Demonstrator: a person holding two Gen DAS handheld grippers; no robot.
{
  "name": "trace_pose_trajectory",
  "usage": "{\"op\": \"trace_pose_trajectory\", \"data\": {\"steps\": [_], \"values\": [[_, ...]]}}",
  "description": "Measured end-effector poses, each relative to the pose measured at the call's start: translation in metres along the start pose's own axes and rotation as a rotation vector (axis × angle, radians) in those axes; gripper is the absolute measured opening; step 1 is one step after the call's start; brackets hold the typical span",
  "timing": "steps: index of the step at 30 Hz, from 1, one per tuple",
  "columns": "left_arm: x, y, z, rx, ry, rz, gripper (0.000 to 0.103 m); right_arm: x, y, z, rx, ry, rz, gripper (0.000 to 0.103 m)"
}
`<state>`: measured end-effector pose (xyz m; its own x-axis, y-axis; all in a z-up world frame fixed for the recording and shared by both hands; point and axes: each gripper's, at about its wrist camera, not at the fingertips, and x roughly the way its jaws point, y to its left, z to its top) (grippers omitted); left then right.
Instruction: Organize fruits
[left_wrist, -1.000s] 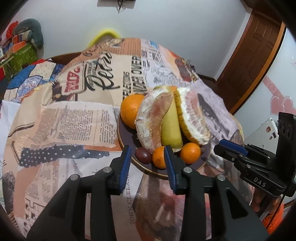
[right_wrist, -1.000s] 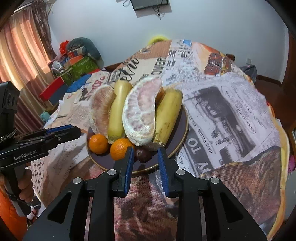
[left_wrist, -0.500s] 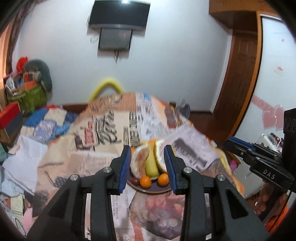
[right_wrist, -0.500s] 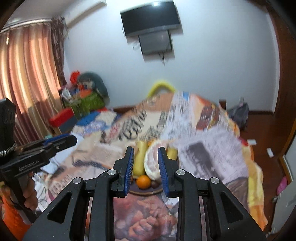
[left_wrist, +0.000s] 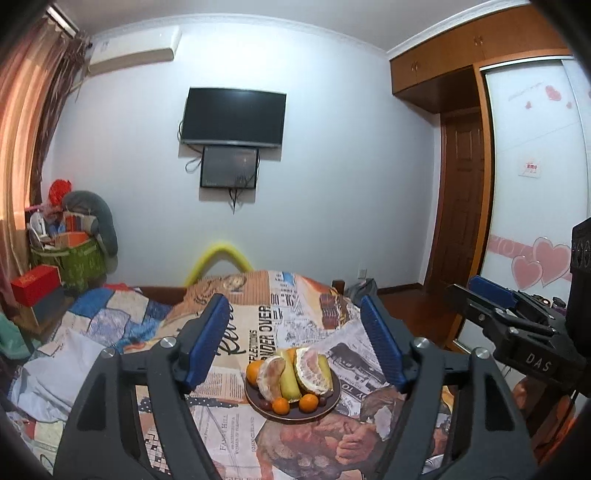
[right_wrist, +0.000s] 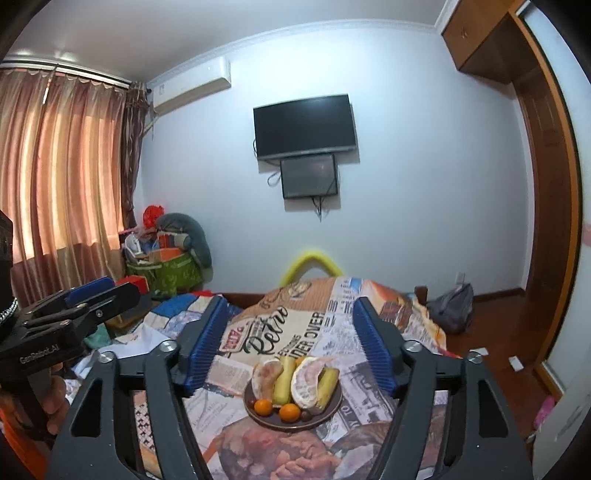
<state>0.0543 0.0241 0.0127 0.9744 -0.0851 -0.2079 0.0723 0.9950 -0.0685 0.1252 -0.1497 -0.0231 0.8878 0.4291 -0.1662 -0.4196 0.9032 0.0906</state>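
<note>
We hold the left gripper (left_wrist: 295, 339) and right gripper (right_wrist: 288, 343) with jaws wide, empty, well above the plate (left_wrist: 258, 404) at lower centre; its heaped fruit (left_wrist: 291, 376) could roll off if nudged.

The right gripper (right_wrist: 290, 349) hangs with its blue pads (right_wrist: 205, 349) spread wide and nothing between them, well back from the plate (right_wrist: 321, 415). The plate sits on a newsprint-patterned bed (right_wrist: 369, 354) and carries two bananas (right_wrist: 283, 382), two pomelo pieces (right_wrist: 306, 380) and two small oranges (right_wrist: 289, 412). The left gripper (right_wrist: 86, 295) shows at the left edge.
</note>
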Motion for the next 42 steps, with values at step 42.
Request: {"op": "trace_pose_trajectory", "data": {"steps": [42], "values": [[-0.015,-0.010,-0.006,0.017,-0.033,0.022,0.103,-0.021,0.002,-0.003,-0.004,-0.044,-0.083,0.103]]}}
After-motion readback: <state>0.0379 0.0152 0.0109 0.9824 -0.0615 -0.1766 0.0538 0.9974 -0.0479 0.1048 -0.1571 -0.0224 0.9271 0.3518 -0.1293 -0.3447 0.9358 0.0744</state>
